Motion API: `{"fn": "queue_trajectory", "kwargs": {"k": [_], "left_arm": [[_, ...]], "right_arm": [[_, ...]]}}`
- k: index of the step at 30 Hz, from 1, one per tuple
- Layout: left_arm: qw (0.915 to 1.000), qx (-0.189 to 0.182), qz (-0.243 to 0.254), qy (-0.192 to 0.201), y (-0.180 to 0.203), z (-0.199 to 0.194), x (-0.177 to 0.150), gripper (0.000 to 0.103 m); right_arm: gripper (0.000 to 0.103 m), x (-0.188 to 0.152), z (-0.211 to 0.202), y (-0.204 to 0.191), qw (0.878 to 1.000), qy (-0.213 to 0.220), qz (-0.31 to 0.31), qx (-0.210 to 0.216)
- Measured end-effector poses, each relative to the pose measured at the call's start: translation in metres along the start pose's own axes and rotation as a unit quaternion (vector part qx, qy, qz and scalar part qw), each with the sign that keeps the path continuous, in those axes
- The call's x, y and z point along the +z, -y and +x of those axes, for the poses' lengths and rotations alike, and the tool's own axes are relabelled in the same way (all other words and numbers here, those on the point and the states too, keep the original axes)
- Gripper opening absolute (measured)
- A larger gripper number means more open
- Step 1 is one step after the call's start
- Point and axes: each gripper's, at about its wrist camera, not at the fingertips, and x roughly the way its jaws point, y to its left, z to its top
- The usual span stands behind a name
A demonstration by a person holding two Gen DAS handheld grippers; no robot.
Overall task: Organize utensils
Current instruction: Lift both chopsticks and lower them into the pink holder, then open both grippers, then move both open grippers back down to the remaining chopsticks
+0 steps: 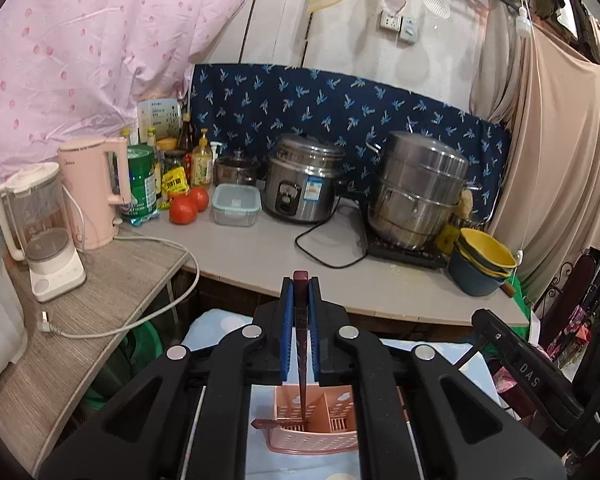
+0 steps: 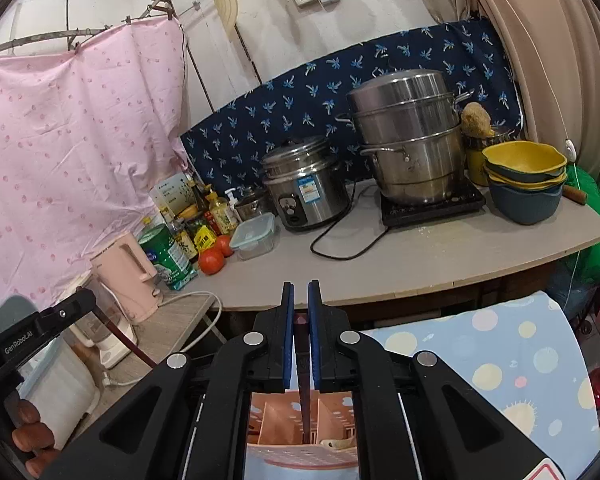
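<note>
Right gripper (image 2: 301,296) clamps dark chopstick (image 2: 304,400) above pink holder (image 2: 296,446).

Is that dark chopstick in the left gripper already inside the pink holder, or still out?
In. The chopstick, clamped upright in the left gripper, has its lower tip down inside a compartment of the pink holder.

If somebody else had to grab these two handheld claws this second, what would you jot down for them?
Left gripper: shut on a dark red chopstick, held upright, its tip down inside the pink utensil holder.
Right gripper: shut on another dark red chopstick, its tip also down in the pink utensil holder.
The holder stands directly below both grippers on a pale blue dotted cloth. A dark red utensil end pokes out over its left rim, and something pale lies in it.
Done: both chopsticks are lowered into the holder.
Left: probably open each gripper to drop them, then lift away.
</note>
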Motion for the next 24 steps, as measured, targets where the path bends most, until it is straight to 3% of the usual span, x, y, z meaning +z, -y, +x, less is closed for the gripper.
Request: {"fn": "queue_trajectory", "kwargs": {"k": [4, 6, 8, 9, 13, 20, 24], "left_arm": [[0.9999, 0.000, -0.006, -0.016, -0.003, 0.013, -0.009, 0.007], [0.9998, 0.004, -0.006, -0.017, -0.004, 0.015, -0.012, 0.007], [0.9998, 0.007, -0.006, -0.019, -0.004, 0.015, -0.013, 0.007], [0.9997, 0.008, -0.005, -0.021, -0.005, 0.015, -0.014, 0.008], [0.9996, 0.020, -0.005, -0.021, -0.006, 0.008, -0.017, 0.028], [0.9996, 0.024, 0.004, -0.017, -0.007, -0.025, -0.028, 0.037], [0.9993, 0.031, 0.016, -0.017, -0.007, -0.051, -0.043, 0.046]], "right_arm": [[0.008, -0.011, 0.009, 0.003, 1.000, -0.017, -0.002, -0.003], [0.014, -0.013, 0.008, 0.004, 1.000, -0.014, -0.003, -0.010], [0.030, -0.015, 0.005, 0.005, 1.000, -0.011, -0.001, -0.011], [0.033, -0.015, 0.002, 0.006, 1.000, -0.009, 0.001, -0.012], [0.038, -0.016, -0.010, 0.006, 1.000, -0.003, -0.001, -0.014], [0.044, -0.030, -0.049, -0.001, 1.000, -0.010, -0.014, -0.011], [0.045, -0.055, -0.072, -0.004, 0.999, -0.038, -0.021, -0.009]]}}
